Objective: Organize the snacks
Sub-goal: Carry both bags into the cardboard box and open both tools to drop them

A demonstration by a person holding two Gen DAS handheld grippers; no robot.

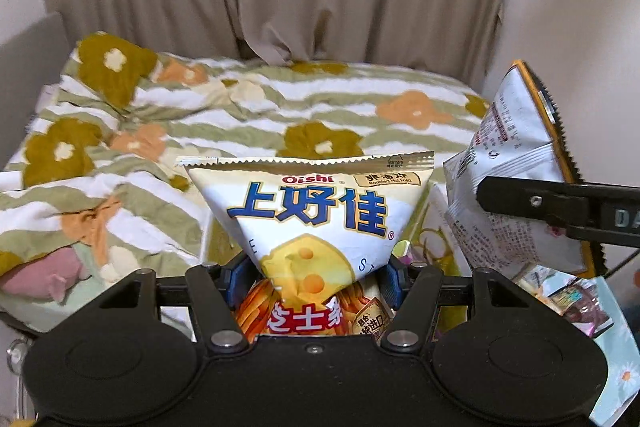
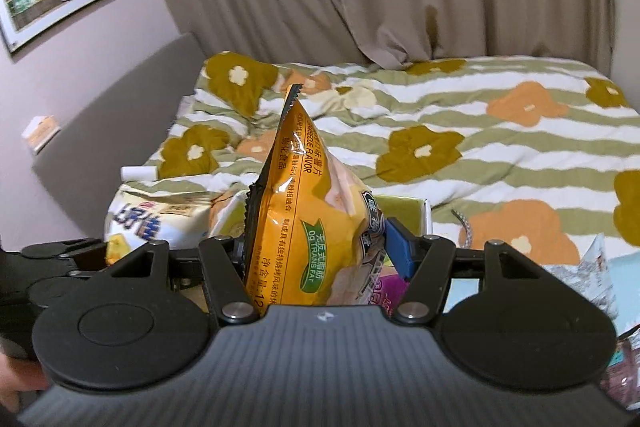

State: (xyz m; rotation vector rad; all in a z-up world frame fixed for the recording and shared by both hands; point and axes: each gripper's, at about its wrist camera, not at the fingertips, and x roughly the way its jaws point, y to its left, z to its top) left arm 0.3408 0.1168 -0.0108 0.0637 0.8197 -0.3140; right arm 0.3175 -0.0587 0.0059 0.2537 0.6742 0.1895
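Each hand carries one snack, so two go in a single trip. The left gripper (image 1: 314,275) has its blue-padded fingers (image 1: 232,281) clenched on the lower middle of a white and yellow foil cheese-stick bag (image 1: 312,211), squeezing it to a waist so the puffed top stands upright with its crimped seal level and its printed face to the camera; a grip low on the body looks meant to leave the top free and the bag steady. The right gripper (image 2: 316,251) grasps an orange foil barbecue-flavour chip bag (image 2: 308,219) edge-on, seal pointing up, the blue finger pad (image 2: 400,247) pressed into its side; in the left view the same bag shows its white printed back (image 1: 516,163), just beside the cheese bag but apart from it. Both bags hang in the air above a bed with a green-striped, flower-patterned quilt (image 1: 248,107). Below the fingers lie more packets, a purple one (image 2: 386,297) among them, beside a pale box edge (image 2: 404,207); whether that box is the destination I cannot tell. Neither bag is set down yet.
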